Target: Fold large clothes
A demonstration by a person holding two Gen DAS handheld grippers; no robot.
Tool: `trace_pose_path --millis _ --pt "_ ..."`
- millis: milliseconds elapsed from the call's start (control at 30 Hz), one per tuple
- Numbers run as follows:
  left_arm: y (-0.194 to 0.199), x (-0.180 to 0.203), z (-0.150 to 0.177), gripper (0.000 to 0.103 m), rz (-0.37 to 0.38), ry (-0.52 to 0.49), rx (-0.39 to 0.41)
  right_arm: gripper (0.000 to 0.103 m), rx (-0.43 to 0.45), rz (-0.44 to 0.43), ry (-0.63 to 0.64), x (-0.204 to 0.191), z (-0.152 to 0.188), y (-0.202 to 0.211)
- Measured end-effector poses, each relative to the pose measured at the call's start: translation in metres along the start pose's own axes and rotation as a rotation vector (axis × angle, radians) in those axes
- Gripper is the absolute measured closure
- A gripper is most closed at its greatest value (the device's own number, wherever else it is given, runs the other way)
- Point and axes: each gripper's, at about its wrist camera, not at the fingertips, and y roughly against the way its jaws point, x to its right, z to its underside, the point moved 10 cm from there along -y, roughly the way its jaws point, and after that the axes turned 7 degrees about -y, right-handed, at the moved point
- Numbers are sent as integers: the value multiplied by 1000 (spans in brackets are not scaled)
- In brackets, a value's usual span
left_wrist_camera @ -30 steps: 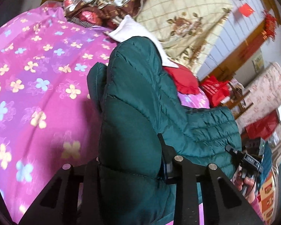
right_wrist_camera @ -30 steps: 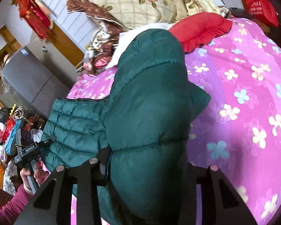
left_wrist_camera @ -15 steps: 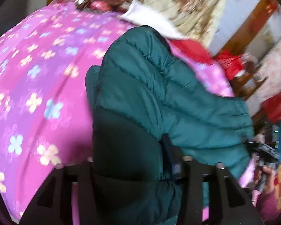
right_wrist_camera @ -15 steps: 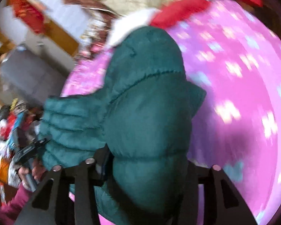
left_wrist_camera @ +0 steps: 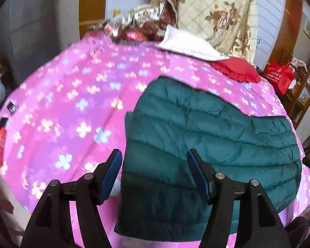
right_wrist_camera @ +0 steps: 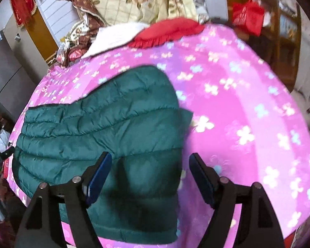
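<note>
A dark green quilted puffer jacket (left_wrist_camera: 206, 140) lies folded on the pink flowered bedspread (left_wrist_camera: 72, 107), near the bed's front edge. It also shows in the right wrist view (right_wrist_camera: 105, 128). My left gripper (left_wrist_camera: 155, 175) is open and empty, raised above the jacket's near left part. My right gripper (right_wrist_camera: 150, 177) is open and empty, raised above the jacket's near right part. Both grippers' blue pads stand wide apart.
A white cloth (left_wrist_camera: 188, 45), a red frilled cushion (left_wrist_camera: 237, 72) and a cream floral quilt (left_wrist_camera: 217, 10) lie at the bed's far end. A red bag (left_wrist_camera: 279, 78) stands by wooden shelves at the right. A red and black object (left_wrist_camera: 0, 144) lies at the bed's left edge.
Both grippers were shut on the lifted jacket. They have opened and let it go, and it has dropped flat onto the bedspread. Both grippers have pulled back and up.
</note>
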Motion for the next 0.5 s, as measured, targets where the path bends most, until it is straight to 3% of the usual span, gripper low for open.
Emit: trace_pose_path --millis 333,500 --pt "25 47 -9 56 -43 -90 74 22 48 -64 78 -69 23 30" --pt "29 66 -4 56 -35 -100 86 11 86 -83 102 -103 33 33"
